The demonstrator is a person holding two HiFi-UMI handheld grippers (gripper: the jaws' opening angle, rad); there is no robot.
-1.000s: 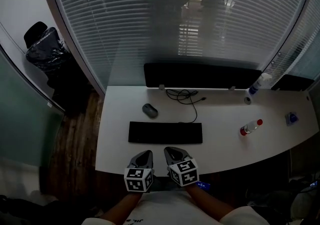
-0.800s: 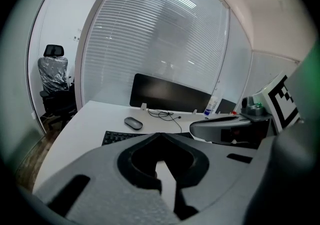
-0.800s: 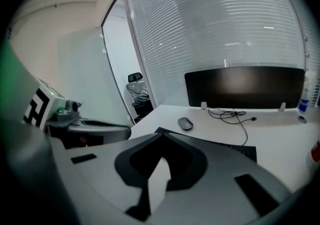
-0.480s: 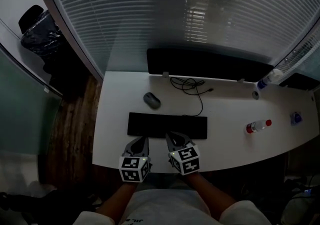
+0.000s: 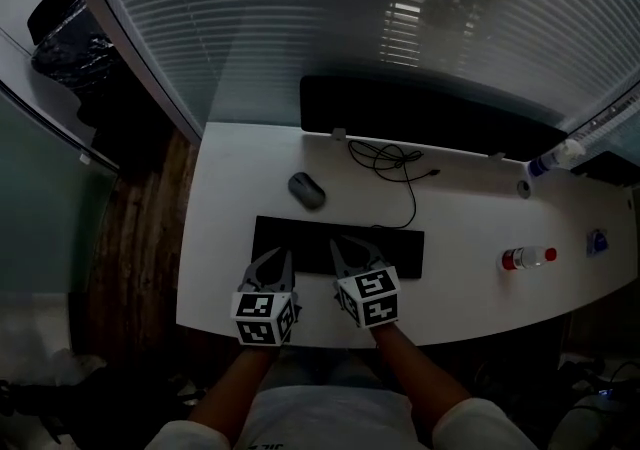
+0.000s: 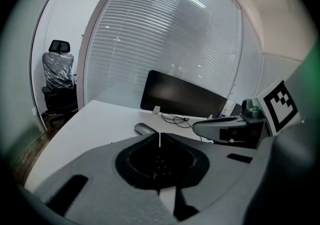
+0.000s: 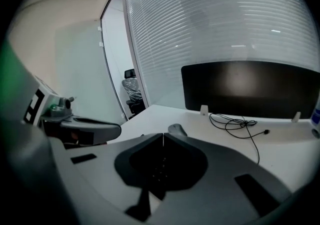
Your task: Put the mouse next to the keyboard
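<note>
A grey mouse (image 5: 307,190) lies on the white desk (image 5: 228,173), a little beyond the left end of the black keyboard (image 5: 338,247). In the gripper views the mouse (image 6: 144,129) (image 7: 177,129) shows just past the jaw tips. My left gripper (image 5: 279,260) and right gripper (image 5: 340,248) hover side by side over the keyboard's near edge. Both are shut with nothing between their jaws. The mouse sits ahead of the left gripper, apart from it.
A dark monitor (image 5: 430,117) stands at the desk's back edge with a loose black cable (image 5: 395,164) in front of it. A red-capped bottle (image 5: 527,258) lies at the right, another bottle (image 5: 556,157) stands behind it. An office chair (image 5: 62,43) is on the floor at far left.
Both grippers have moved forward from the desk's near edge to over the keyboard. The head view has shifted, so the desk sits lower in the picture. The mouse and the keyboard have not moved.
</note>
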